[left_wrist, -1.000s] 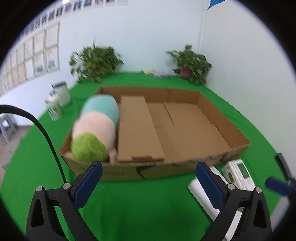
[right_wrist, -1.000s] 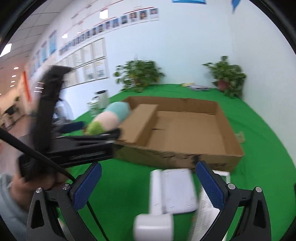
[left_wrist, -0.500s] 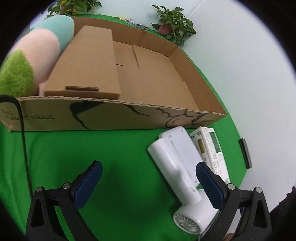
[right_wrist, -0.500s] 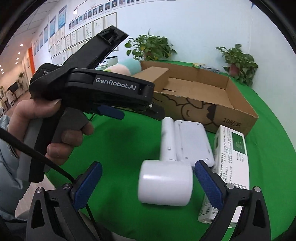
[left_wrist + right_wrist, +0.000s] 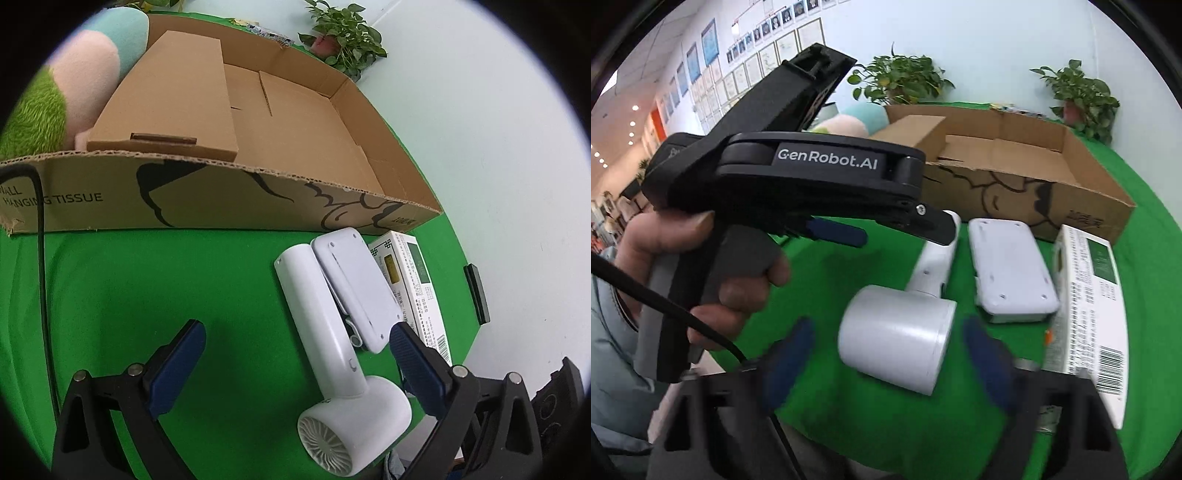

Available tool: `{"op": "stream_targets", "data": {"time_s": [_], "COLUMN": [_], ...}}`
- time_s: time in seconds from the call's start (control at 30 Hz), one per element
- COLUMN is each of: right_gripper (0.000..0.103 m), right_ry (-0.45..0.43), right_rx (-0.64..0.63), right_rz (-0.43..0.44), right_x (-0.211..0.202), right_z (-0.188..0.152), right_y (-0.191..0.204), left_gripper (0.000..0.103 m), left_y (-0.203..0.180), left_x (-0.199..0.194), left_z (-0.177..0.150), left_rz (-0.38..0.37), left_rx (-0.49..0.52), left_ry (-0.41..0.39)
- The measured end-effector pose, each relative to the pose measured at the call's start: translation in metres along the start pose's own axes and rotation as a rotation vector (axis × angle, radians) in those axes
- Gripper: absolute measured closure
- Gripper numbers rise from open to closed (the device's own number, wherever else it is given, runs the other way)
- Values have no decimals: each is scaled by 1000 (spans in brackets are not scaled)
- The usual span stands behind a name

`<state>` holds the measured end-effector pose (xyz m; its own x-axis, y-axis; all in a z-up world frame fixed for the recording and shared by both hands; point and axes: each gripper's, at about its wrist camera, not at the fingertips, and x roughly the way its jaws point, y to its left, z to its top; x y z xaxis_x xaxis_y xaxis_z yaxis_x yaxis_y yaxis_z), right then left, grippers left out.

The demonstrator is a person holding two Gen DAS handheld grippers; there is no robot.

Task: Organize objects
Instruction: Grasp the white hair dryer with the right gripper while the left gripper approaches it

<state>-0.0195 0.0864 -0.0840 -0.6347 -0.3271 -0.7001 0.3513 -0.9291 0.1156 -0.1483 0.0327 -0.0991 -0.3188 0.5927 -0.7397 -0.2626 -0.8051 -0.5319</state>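
A white hair dryer [image 5: 325,332] lies on the green cloth in front of the cardboard box [image 5: 221,199]. Beside it are a flat white case [image 5: 354,291] and a white carton with a barcode [image 5: 410,280]. My left gripper [image 5: 297,363] is open, and the dryer's handle lies between its fingers, touching neither pad. My right gripper [image 5: 888,354] is blurred. Its jaws are opening wide on either side of the dryer's round head [image 5: 897,343], with no pad pressing on it. A striped plush toy [image 5: 85,74] lies in the box's left end beside a folded cardboard sheet [image 5: 177,96].
In the right wrist view a person's hand [image 5: 683,258] holds the left gripper's black body [image 5: 812,166] above the cloth. A black cable [image 5: 40,258] hangs at the left. A thin black object [image 5: 476,291] sits at the table's right edge. A potted plant [image 5: 343,33] stands behind the box.
Both grippers have sunk and tipped down towards the cloth. Their views have swung from the box to the hair dryer, which now lies between each pair of fingers.
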Motion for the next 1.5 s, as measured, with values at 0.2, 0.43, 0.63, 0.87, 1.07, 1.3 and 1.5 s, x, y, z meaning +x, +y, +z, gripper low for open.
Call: {"op": "stream_targets", "data": {"time_s": [0.2, 0.43, 0.63, 0.87, 1.07, 1.3, 1.5], "right_gripper": [1, 1, 1, 4, 16, 41, 42], "right_ry": [44, 22, 59, 52, 58, 83, 70], "right_rx": [74, 99, 98, 86, 128, 108, 114], "right_rz": [-29, -118, -119, -124, -121, -102, -94], "right_x": [10, 15, 30, 33, 35, 44, 44], "right_z": [-3, -7, -11, -16, -21, -26, -32], "right_y": [-10, -7, -9, -15, -26, -21, -12], "left_gripper": [6, 15, 37, 59, 67, 68, 70], "left_y": [-6, -10, -8, -11, -12, -18, -19], "left_x": [23, 32, 36, 40, 43, 47, 38], "left_z": [8, 10, 3, -1, -5, -13, -18], "left_rz": [3, -33, -101, -78, -85, -113, -119], "left_rx": [13, -13, -63, -49, -58, -70, -83], "left_ry": [48, 81, 82, 84, 81, 81, 50]}}
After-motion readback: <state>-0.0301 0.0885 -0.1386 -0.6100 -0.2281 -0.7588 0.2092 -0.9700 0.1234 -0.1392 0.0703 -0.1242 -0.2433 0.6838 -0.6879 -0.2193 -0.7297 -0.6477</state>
